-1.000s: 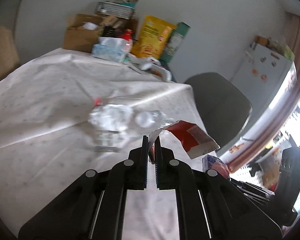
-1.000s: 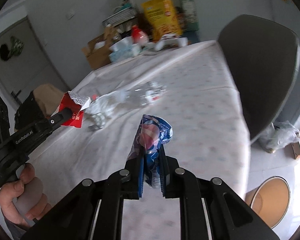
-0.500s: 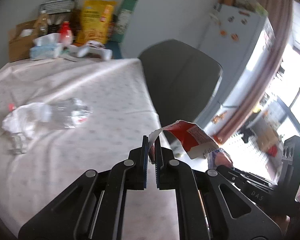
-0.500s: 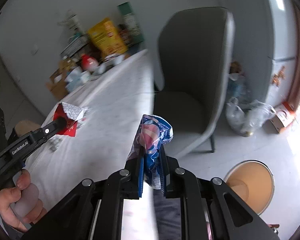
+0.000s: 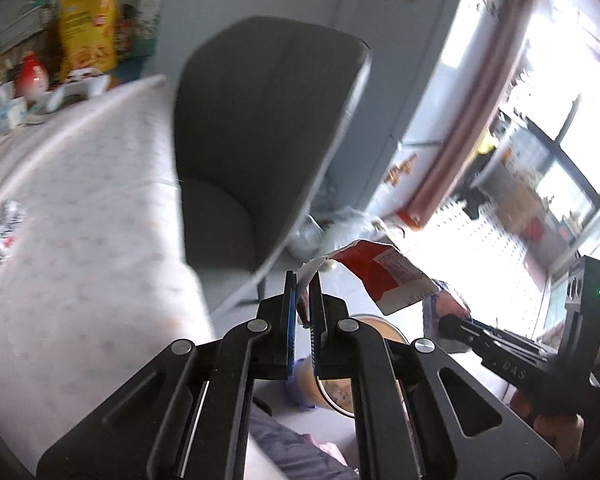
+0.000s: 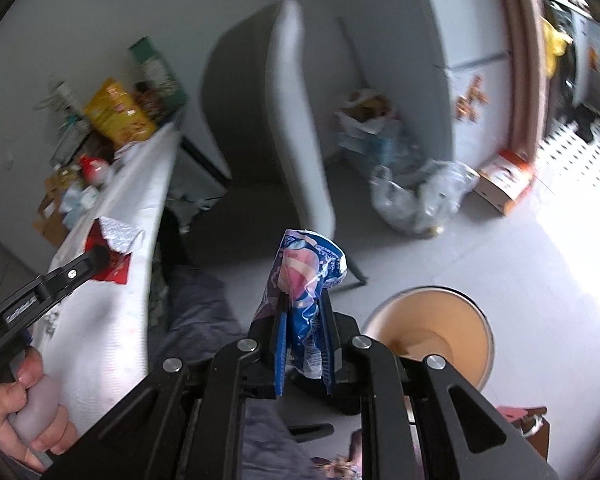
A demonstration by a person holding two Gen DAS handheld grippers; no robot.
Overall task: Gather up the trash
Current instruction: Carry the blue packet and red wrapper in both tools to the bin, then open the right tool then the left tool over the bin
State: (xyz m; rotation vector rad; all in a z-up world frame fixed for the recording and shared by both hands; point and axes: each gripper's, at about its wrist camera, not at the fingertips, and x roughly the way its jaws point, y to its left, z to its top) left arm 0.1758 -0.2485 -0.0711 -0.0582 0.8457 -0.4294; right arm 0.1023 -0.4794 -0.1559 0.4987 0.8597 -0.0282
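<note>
Pale grey wall (image 6: 100, 20) behind everything from where I'm sitting, light grey floor (image 6: 440, 264) underneath. A dark grey upholstered shell chair (image 5: 260, 128) sits right beside the table in its white dotted cloth (image 5: 80, 208). White fridge dotted with magnets (image 5: 404, 60) stands past the chair. Daylight blasts through the big window (image 5: 560, 112), washing out the floor there.

Table (image 6: 112, 320) at left, with boxes and packets (image 6: 118, 114) at its far end against the wall. Chair (image 6: 260, 128) just beside the table's right edge. Round bin (image 6: 432, 336) on the floor right of the chair; plastic bags (image 6: 416, 196) lie behind it.
</note>
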